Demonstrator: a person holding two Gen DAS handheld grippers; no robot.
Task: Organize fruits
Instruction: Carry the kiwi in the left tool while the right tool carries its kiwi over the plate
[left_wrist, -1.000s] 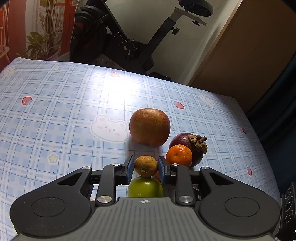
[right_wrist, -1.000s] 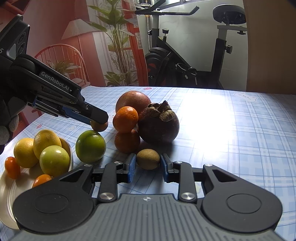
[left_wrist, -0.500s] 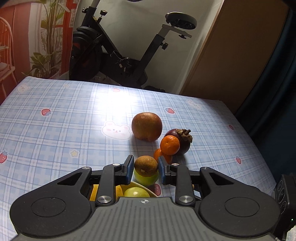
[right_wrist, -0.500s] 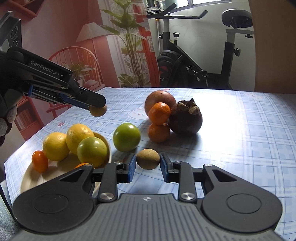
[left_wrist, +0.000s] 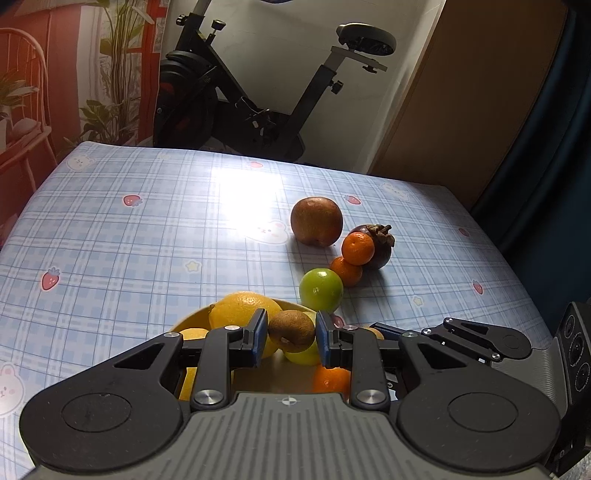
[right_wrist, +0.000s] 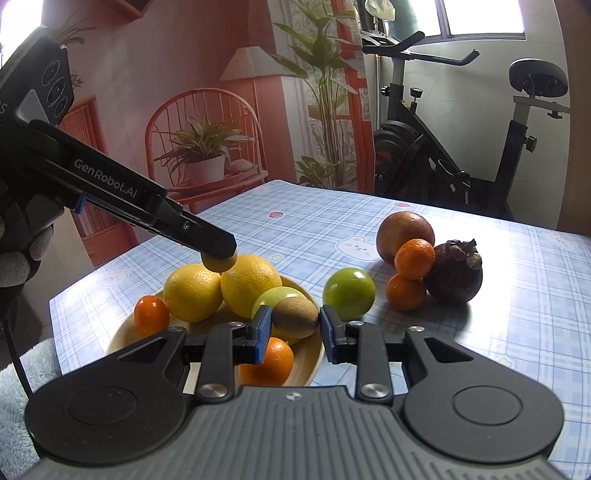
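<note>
fruits (left_wrist: 320, 289) dot checked tablecloth (left_wrist: 147, 236) (exercise bike (left_wrist: 258, 92) behind); both jaws clamp kiwis (right_wrist: 295, 318).

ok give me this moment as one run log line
left gripper: shut on small brown kiwi | right gripper: shut on brown kiwi | both above round yellow plate of citrus | green lime on table

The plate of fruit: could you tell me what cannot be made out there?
- Left wrist view: most of the plate and its fruit sit behind the left gripper.
- Right wrist view: the plate's near rim is hidden behind the right gripper.
</note>
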